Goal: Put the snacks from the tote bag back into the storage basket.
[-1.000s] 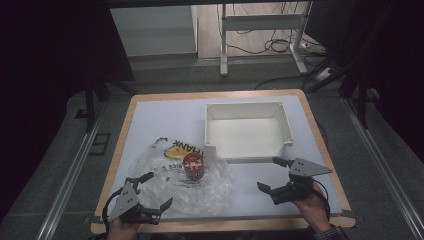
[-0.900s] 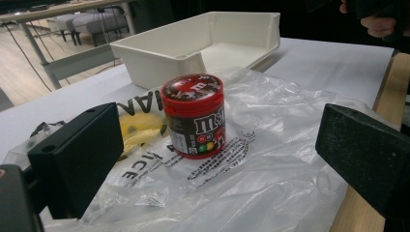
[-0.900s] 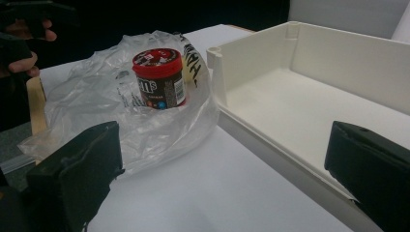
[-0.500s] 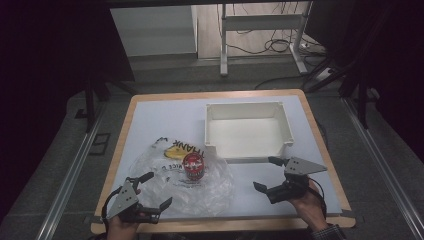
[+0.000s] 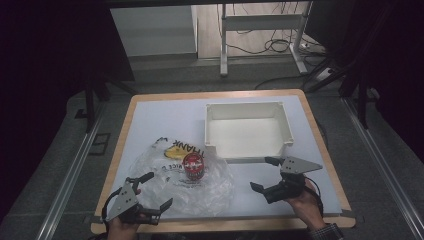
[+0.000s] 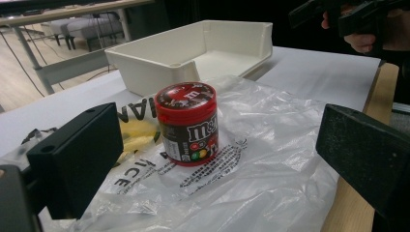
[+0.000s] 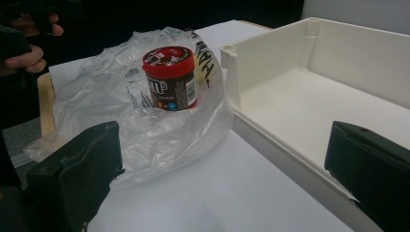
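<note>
Two grippers sat at the near edge of the table, each held in a hand that came in from the bottom of the high view. The left gripper (image 5: 149, 191) hovered at the near left corner with its jaws spread wide and nothing between them, pointing toward the clear plastic bag (image 5: 170, 185) just ahead of it. The right gripper (image 5: 266, 174) hung over the white table top (image 5: 160, 117) near the right edge, its jaws likewise wide apart and empty, well apart from the bag and just in front of the tray. A little farther in, the bag lay flat and crumpled on the table, printed with black lettering and a yellow patch. On the bag stood the candy jar (image 5: 193, 167), upright, with a red lid and a dark label; in the left gripper view the candy jar (image 6: 187, 123) stood midway between the two black jaws but clear of both. Beyond the jar and to its right lay the white tray (image 5: 247, 131), open and shallow, its near left corner just beside the bag's far edge.
</note>
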### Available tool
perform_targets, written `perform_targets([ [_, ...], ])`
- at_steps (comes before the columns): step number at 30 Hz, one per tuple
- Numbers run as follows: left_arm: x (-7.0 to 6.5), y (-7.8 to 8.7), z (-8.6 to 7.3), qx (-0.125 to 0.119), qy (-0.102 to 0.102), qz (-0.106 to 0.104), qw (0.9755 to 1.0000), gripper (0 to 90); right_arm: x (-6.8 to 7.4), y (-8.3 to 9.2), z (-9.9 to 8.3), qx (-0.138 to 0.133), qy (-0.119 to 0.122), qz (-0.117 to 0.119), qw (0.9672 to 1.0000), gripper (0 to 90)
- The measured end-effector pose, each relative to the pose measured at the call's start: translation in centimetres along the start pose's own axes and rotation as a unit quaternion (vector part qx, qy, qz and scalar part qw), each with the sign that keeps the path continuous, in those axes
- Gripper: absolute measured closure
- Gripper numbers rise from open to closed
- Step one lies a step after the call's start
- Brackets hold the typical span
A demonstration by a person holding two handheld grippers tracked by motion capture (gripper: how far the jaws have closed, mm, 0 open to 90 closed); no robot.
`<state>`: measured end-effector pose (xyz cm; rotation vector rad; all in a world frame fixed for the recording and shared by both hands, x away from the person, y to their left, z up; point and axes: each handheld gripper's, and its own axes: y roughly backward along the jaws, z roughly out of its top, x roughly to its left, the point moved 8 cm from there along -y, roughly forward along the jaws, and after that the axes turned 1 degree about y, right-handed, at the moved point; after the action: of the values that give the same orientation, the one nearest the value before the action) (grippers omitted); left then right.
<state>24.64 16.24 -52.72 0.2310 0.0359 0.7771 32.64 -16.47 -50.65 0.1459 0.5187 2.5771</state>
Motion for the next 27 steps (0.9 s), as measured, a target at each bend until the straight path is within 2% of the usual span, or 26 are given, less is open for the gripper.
perform_targets([
  [11,0.1,0.1,0.1,-0.004,-0.002,0.009,1.0000,2.8,0.5,-0.9,0.2,0.002,0.003,0.010,0.9999,0.1],
  [17,0.2,0.1,-0.1,0.004,-0.010,0.016,0.9998,2.9,0.6,-1.1,0.4,0.001,0.013,0.018,0.9997,0.1],
  [27,0.2,0.0,-0.2,0.009,-0.015,0.022,0.9996,2.9,1.0,-1.7,0.6,-0.004,0.016,0.027,0.9995,0.1],
])
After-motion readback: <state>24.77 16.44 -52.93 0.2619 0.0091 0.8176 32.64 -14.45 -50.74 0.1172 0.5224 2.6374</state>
